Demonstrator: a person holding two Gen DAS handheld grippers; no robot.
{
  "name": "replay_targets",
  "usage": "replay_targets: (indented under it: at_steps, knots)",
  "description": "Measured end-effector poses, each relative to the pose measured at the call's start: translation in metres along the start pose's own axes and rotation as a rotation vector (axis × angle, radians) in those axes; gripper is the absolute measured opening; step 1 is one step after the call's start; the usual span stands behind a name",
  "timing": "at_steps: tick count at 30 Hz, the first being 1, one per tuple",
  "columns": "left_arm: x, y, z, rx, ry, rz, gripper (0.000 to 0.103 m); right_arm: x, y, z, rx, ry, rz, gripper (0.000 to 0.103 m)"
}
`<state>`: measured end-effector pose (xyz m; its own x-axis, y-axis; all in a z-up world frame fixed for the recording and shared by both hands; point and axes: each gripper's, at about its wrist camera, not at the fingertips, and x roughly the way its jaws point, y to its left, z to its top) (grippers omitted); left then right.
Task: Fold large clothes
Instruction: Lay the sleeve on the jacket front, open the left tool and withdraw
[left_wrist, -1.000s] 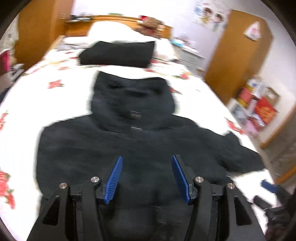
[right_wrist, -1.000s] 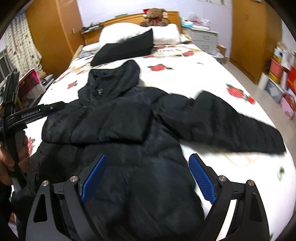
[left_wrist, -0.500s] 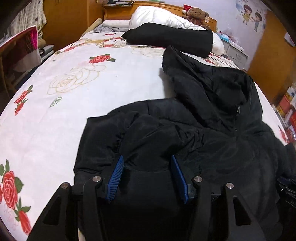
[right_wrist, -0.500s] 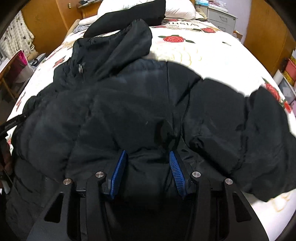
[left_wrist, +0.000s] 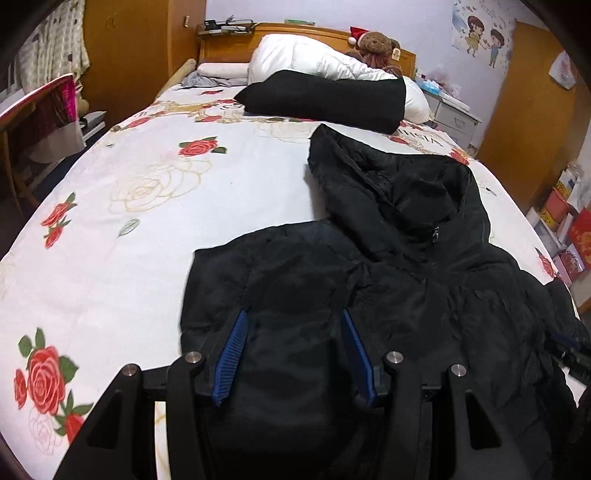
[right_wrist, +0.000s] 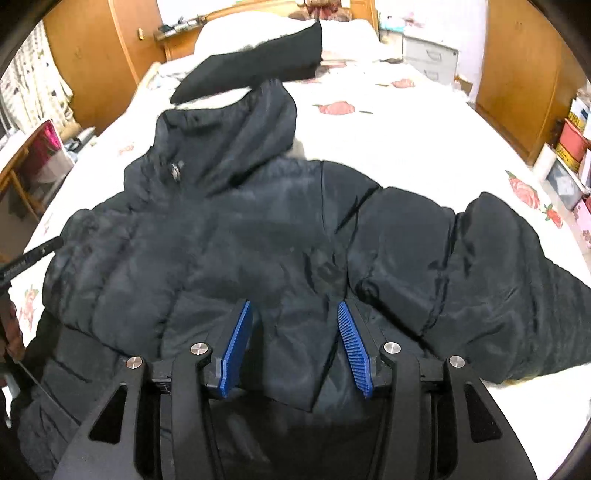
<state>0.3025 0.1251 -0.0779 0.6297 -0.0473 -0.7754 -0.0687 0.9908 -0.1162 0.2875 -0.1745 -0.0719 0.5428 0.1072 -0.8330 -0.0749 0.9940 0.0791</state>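
A black hooded puffer jacket (left_wrist: 424, 280) lies on the rose-print bedsheet (left_wrist: 122, 266), hood toward the headboard; its left sleeve is folded across the chest, its edge ending well short of the bed's side, with bare sheet beyond; the left gripper (left_wrist: 293, 321) and right gripper (right_wrist: 295, 312) each appear to pinch a bunched fold of jacket, half-closed; the other sleeve (right_wrist: 491, 280) stretches toward the bed's right edge.

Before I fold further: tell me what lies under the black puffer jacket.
The black puffer jacket lies on the rose-printed bedsheet, which shows all around it. Whatever is directly beneath the jacket is covered and cannot be seen.
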Motion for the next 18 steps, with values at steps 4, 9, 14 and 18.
replay_targets:
  at_steps: [4,9,14,18]
  knots:
    - [0.015,0.012,-0.014,-0.039,0.060,0.019,0.055,0.015,0.000,0.019,-0.011,-0.004,-0.003,0.049]
    - [0.030,0.014,-0.022,-0.048,0.079,0.023,0.055,0.063,0.000,0.028,-0.025,0.080,0.006,0.049]
    - [0.022,0.009,-0.020,-0.032,0.086,0.035,0.055,0.047,-0.003,0.024,0.007,0.072,0.006,0.049]
    - [-0.004,0.001,-0.030,-0.014,0.053,0.002,0.055,0.017,0.001,0.007,-0.008,0.038,0.015,0.049]
